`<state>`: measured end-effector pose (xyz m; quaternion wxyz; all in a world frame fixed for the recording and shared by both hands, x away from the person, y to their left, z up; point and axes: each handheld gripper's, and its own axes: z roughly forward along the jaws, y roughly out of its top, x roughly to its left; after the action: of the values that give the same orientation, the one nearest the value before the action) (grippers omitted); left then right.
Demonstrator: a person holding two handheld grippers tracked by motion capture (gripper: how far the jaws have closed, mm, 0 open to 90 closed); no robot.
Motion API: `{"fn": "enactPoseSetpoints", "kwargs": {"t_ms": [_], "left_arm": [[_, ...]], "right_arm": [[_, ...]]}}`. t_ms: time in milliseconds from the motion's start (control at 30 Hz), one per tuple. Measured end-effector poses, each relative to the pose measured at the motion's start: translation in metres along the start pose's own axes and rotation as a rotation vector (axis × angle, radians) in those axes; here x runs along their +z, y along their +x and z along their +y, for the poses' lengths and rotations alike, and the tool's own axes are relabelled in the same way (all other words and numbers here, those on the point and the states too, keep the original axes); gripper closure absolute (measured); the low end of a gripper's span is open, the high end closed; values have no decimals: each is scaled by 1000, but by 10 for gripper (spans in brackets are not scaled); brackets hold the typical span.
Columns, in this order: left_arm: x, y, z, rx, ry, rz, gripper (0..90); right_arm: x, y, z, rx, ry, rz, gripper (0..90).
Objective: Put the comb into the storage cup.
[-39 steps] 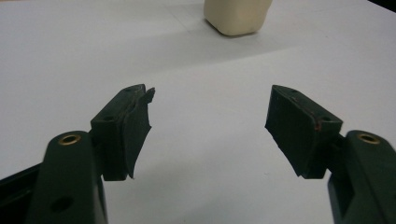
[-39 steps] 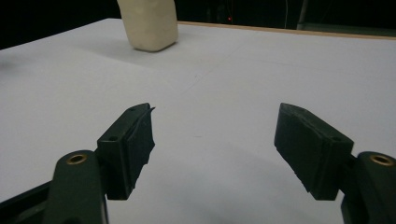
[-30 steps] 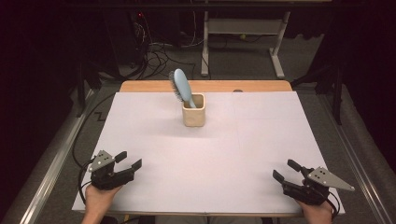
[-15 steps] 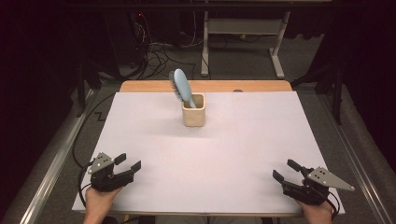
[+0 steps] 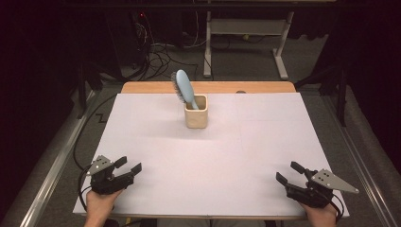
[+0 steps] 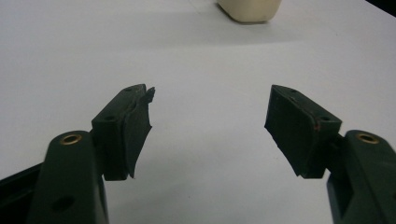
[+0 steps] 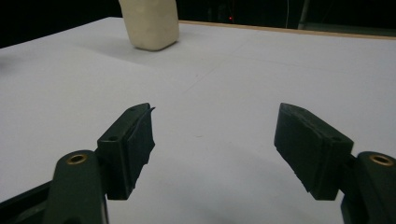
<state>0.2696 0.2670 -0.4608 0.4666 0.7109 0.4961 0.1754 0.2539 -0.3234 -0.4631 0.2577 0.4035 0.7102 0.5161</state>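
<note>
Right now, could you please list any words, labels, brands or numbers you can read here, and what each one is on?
None can be read: the cream cup, the blue hairbrush standing in it, the white table cover and both grippers, left gripper and right gripper, carry no legible text.

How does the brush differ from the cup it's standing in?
The brush is light blue, while the cup is cream. The brush is long and leans left; the cup is short, squarish and sits upright. The brush has dark bristles, the cup smooth walls. Both are at the table's far middle.
</note>
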Motion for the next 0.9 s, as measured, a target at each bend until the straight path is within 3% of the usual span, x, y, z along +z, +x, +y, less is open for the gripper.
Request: {"fn": "enactPoseSetpoints", "kwargs": {"t_ms": [733,900], "left_arm": [[5,0,-10,-12,19,4,315],[6,-2,-13,-4,27,24,313]], "right_arm": [[0,0,0,15,3,-2,278],[0,-1,0,17,11,-3,272]]}}
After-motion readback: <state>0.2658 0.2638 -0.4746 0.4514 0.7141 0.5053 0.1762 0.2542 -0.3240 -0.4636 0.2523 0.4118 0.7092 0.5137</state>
